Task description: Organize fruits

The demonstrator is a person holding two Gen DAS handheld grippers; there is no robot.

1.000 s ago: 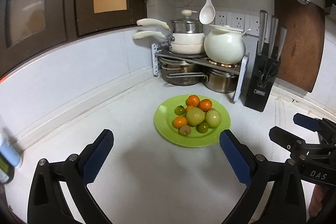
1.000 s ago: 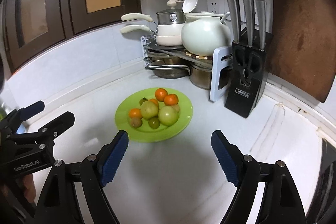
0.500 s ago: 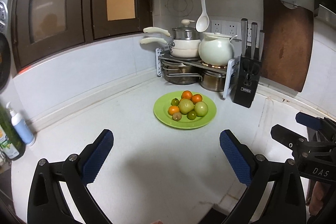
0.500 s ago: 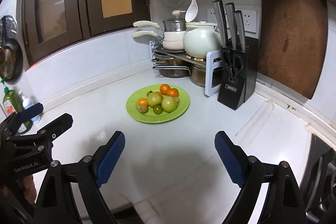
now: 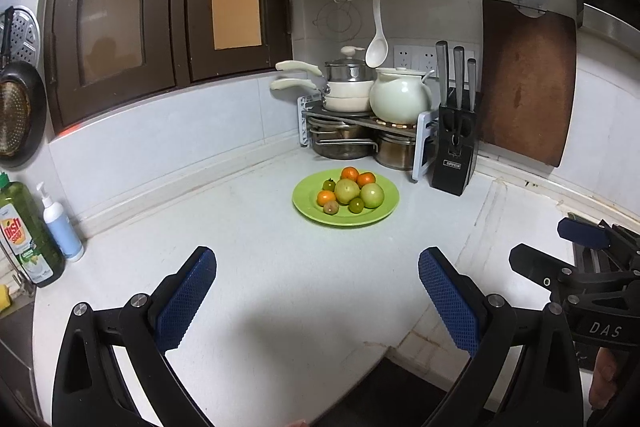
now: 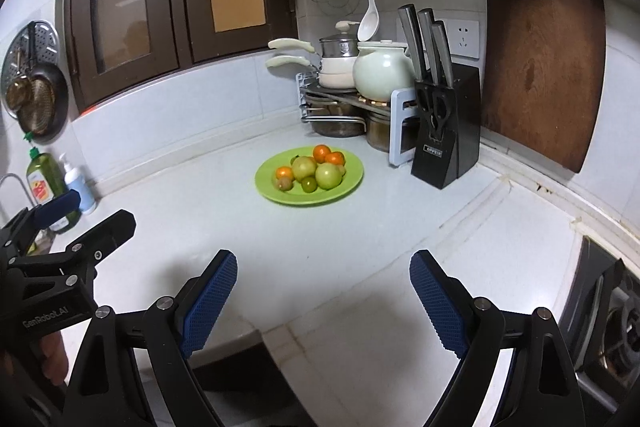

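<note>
Both grippers stand wide open and hold nothing: the left gripper (image 5: 318,303) and the right gripper (image 6: 324,301) each show bare white counter (image 5: 280,287) between their blue pads. They hang side by side over the counter's near edge, the right one showing at the right margin of the left camera's view.

Well ahead of both, and a little beyond the line of their fingers, sits the green plate (image 5: 382,213) with all the fruits heaped on it: three oranges (image 5: 350,173), two large pale green fruits (image 5: 372,195), small dark green ones and a brownish one at the near rim. Beyond the plate stand a pot rack and a black knife block (image 5: 454,163), the block just to its right.

No fruit lies loose on the counter, so the gathering looks finished, or else not begun; the frames do not settle which. If more sorting is wanted, the next move calls for a long reach forward to the plate, open jaws lowered around one round fruit from above, clear of its neighbours, since the pile would roll if nudged.
</note>
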